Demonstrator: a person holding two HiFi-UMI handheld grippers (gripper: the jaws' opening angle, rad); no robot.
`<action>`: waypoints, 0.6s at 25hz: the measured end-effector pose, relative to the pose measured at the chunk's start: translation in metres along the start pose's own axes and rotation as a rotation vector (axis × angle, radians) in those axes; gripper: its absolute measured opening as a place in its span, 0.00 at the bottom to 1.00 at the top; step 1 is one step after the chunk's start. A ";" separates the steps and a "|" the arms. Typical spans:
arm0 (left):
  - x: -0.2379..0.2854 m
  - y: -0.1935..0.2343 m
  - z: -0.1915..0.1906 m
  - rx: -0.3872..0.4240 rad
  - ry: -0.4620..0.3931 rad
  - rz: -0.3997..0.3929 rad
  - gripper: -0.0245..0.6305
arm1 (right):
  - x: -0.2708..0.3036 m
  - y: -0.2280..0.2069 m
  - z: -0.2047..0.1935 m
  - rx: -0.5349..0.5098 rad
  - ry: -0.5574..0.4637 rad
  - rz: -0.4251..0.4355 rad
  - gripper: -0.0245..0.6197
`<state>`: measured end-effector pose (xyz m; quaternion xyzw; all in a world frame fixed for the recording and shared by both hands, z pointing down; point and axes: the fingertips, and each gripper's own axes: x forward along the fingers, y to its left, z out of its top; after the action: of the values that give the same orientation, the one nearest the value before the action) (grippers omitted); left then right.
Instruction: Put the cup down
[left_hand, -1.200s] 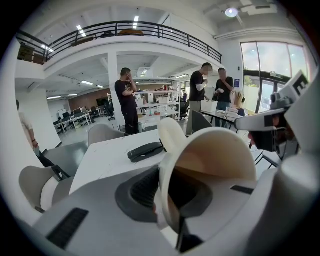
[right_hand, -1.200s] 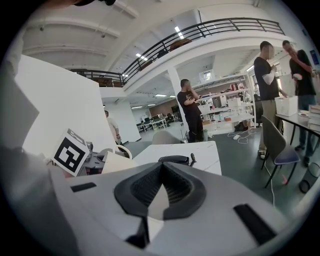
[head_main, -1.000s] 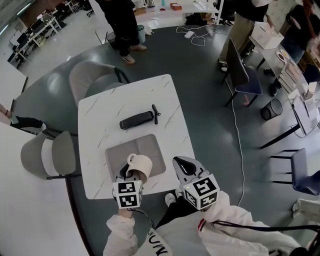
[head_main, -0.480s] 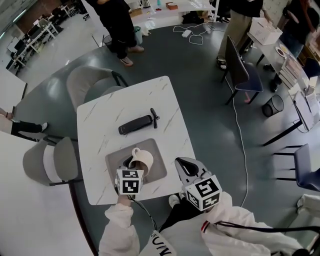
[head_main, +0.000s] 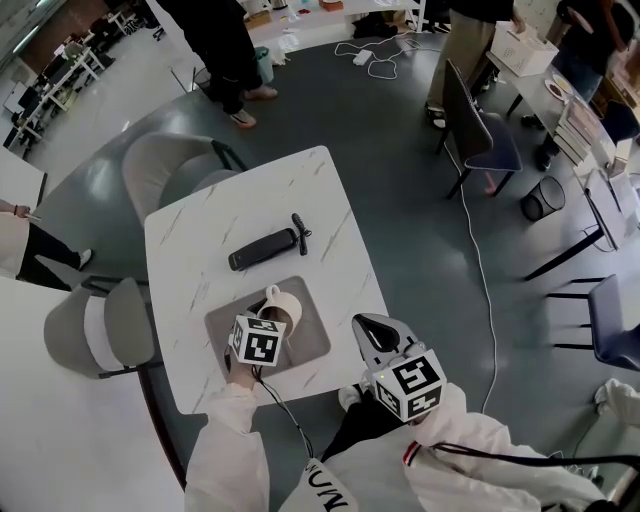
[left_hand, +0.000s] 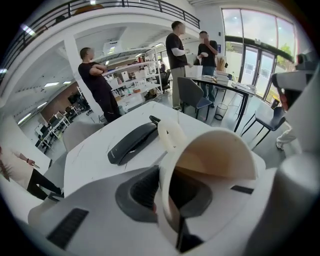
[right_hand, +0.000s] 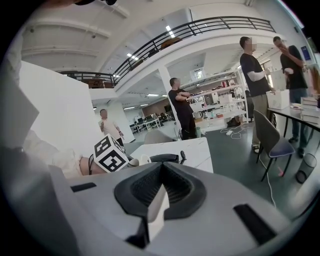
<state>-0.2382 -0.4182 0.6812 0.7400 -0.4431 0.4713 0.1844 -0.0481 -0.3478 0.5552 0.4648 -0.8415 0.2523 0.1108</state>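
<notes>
Our left gripper (head_main: 270, 322) pinches the cup (head_main: 284, 308) by its rim, over the mat (head_main: 312, 338) near the table's (head_main: 190, 250) front edge. Right gripper (head_main: 374, 332), fingers pressed together, hovers at the near corner.

grey mat (head_main: 312, 340) right half free | black handset (head_main: 262, 249) blocks beyond | table (head_main: 200, 240) corners open

I see the cup (left_hand: 215, 165), cream, empty inside, with a loop handle (left_hand: 169, 131); it is tilted, not upright, handle pointing away from me; its wall is pinched at the rim in my left gripper (head_main: 270, 322); it is over the grey mat (head_main: 312, 345) on the white table (head_main: 200, 240); whether it touches the mat, I cannot tell.
</notes>
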 end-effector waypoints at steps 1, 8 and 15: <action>0.004 0.000 -0.001 0.008 0.012 -0.007 0.11 | 0.000 -0.001 -0.002 0.002 0.003 -0.002 0.05; 0.026 0.001 -0.001 0.040 0.069 -0.036 0.11 | 0.001 -0.008 -0.007 0.017 0.010 -0.016 0.05; 0.039 -0.002 -0.001 0.051 0.105 -0.048 0.11 | 0.000 -0.015 -0.009 0.026 0.014 -0.027 0.05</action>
<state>-0.2309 -0.4355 0.7159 0.7292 -0.4028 0.5159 0.1996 -0.0362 -0.3499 0.5677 0.4758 -0.8309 0.2650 0.1139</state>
